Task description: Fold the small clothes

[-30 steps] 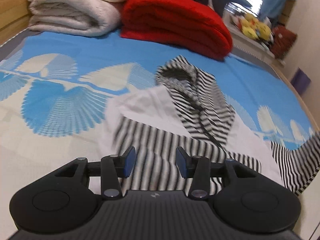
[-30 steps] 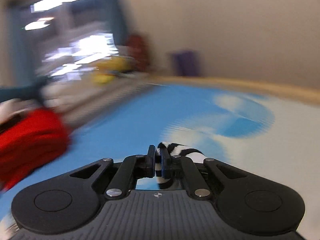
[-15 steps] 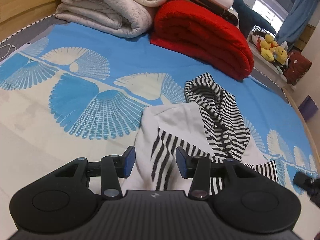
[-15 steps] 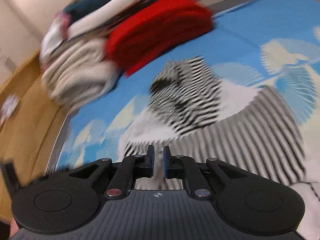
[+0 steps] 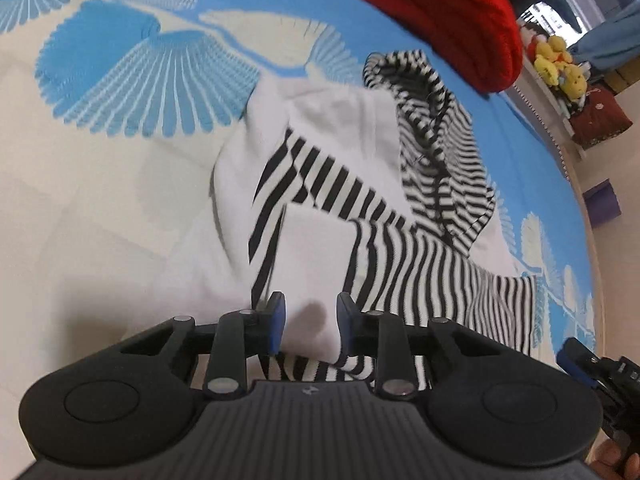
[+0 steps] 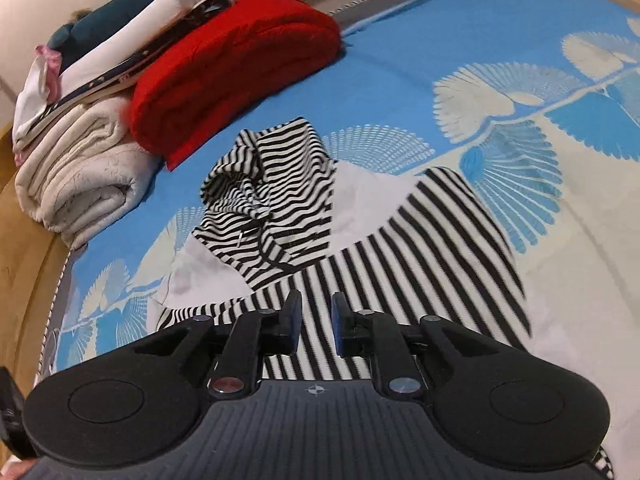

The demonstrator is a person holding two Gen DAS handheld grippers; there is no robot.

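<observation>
A small black-and-white striped hooded garment with white cloth panels (image 5: 360,184) lies spread on the bed, on a blue bedspread printed with cream fan shapes (image 5: 132,80). Its striped hood (image 6: 272,184) points toward the far edge of the bed, where a folded red blanket (image 6: 232,68) sits beside a rolled cream blanket (image 6: 80,176); a stack of folded dark teal and white clothes (image 6: 120,32) rests on top of them.

The left gripper (image 5: 308,328) hovers low over the near hem of the garment, its blue-padded fingers (image 5: 276,328) spread wide with white cloth between them, gripping nothing. The right gripper (image 6: 314,322) hangs above the striped sleeve part, its fingers (image 6: 294,322) parted moderately and empty. Yellow plush toys (image 5: 560,64) sit on a ledge beyond the bed's far corner.
</observation>
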